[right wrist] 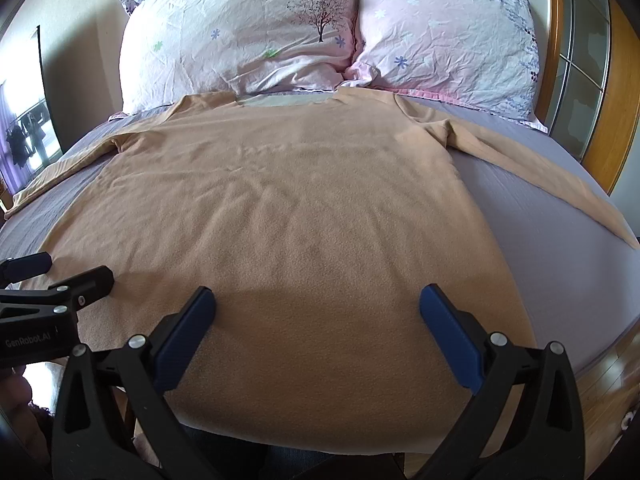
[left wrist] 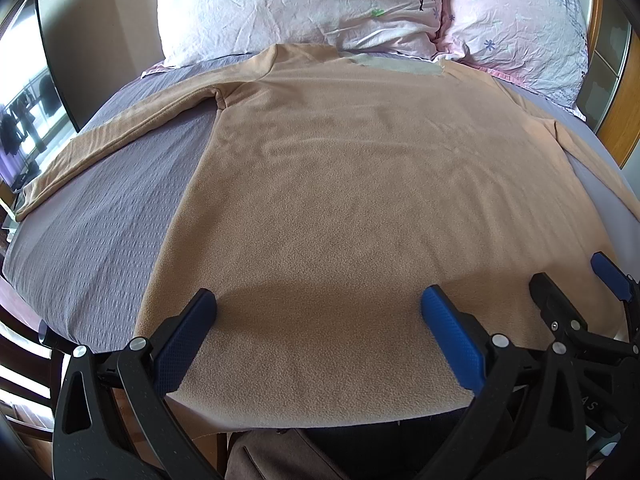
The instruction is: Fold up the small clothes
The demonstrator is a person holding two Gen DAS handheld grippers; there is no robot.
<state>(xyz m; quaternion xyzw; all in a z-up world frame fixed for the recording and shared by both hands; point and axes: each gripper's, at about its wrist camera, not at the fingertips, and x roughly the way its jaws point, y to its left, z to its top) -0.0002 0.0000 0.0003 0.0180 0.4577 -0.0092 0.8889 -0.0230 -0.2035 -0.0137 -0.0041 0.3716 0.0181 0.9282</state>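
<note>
Tan fleece top (left wrist: 340,200), long-sleeved, spread flat and face-down-or-up impossible to tell, across the middle of the bed. Neck opening (left wrist: 392,65) toward the head edge of the bed, with a pale inner band showing; hem (right wrist: 312,436) draped just past the foot edge. Left sleeve (left wrist: 108,140) stretched out diagonally toward the left edge of the bed, cuff near that edge. Right sleeve (right wrist: 552,184) laid out diagonally toward the right edge, cuff close to it. Fabric mostly smooth, with shallow creases across the chest.

Left gripper (left wrist: 318,312) over the hem near the foot edge, blue-padded fingers (left wrist: 452,340) spread wide apart, nothing between them; whether touching the cloth or hovering just above, cannot tell. Right gripper (right wrist: 318,312) beside it, likewise over the hem, fingers (right wrist: 184,344) wide apart and gripping nothing. Both side by side, each visible at the margin of the other's view.

Underneath, grey-lilac bedsheet (left wrist: 100,208), textured, bare on either side of the garment. Two pillows (right wrist: 248,32) in wrinkled pale pink covers printed with small flowers and a tree, side by side along the head edge, the neckline just touching or nearly touching them. Wooden frame with glass panels (right wrist: 580,80) past the right edge of the bed. Bright window (right wrist: 24,132) past the left edge, dark garments hanging beyond it.
</note>
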